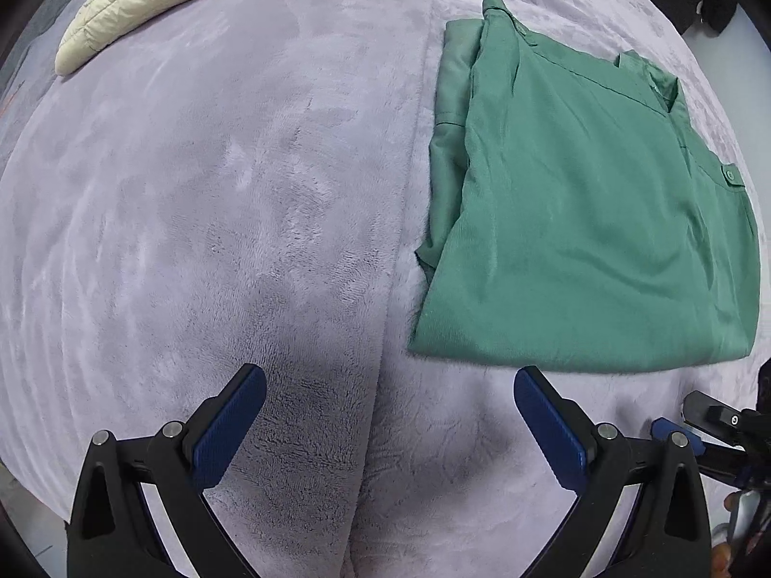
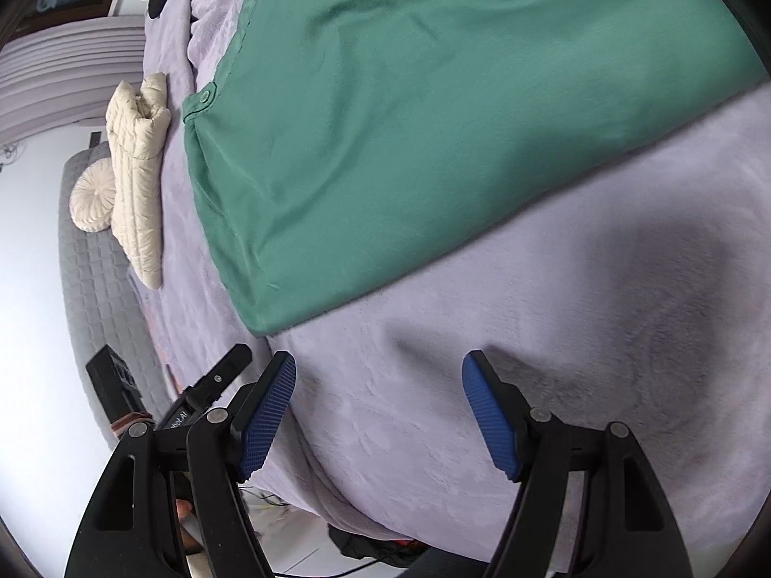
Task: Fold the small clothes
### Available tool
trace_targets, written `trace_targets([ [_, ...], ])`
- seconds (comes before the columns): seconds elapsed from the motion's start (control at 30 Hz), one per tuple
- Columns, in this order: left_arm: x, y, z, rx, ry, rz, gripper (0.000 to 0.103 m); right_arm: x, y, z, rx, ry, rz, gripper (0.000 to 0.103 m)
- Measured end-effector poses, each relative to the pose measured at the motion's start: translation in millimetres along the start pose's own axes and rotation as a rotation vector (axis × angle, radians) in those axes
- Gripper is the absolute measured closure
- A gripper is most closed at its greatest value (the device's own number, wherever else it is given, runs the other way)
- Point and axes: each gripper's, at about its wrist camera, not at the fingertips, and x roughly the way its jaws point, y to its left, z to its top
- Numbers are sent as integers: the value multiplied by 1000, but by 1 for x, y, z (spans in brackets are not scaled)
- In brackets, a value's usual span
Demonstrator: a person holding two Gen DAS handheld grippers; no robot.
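green shirt [image 1: 592, 221] folded, ahead-right of left gripper [image 1: 390, 409] | right gripper [image 2: 378, 395] nearer its hem | both agape, empty

The left gripper [image 1: 389, 416] is pointing straight down, its blue-padded fingers [image 1: 231, 428] standing wide apart with nothing between them — no pad is pressing on anything. The right gripper [image 2: 379, 412] is tilting downward at a slant, its jaws likewise spread wide and holding nothing. In the left wrist view it is showing at the lower right edge, just beside the left one.
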Motion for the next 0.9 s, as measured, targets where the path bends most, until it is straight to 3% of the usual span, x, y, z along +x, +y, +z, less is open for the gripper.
trace_targets([
  [0.3, 9, 18, 19, -99, -2, -136, 0, 41, 17, 25, 27, -3, 140, 28],
  [0.57, 11, 7, 20, -126, 0, -196, 0, 56, 22, 33, 56, -34, 204, 26],
  [0.77, 19, 8, 22, -215, 21, -332, 0, 55, 18, 35, 143, -89, 277, 26],
  [0.83, 20, 11, 25, -253, 20, -384, 0, 56, 19, 38, 169, -99, 312, 38],
  [0.87, 21, 12, 27, -271, 20, -412, 0, 56, 19, 39, 174, -101, 326, 71],
  [0.9, 23, 12, 30, -285, 22, -440, 0, 55, 21, 40, 174, -102, 327, 89],
])
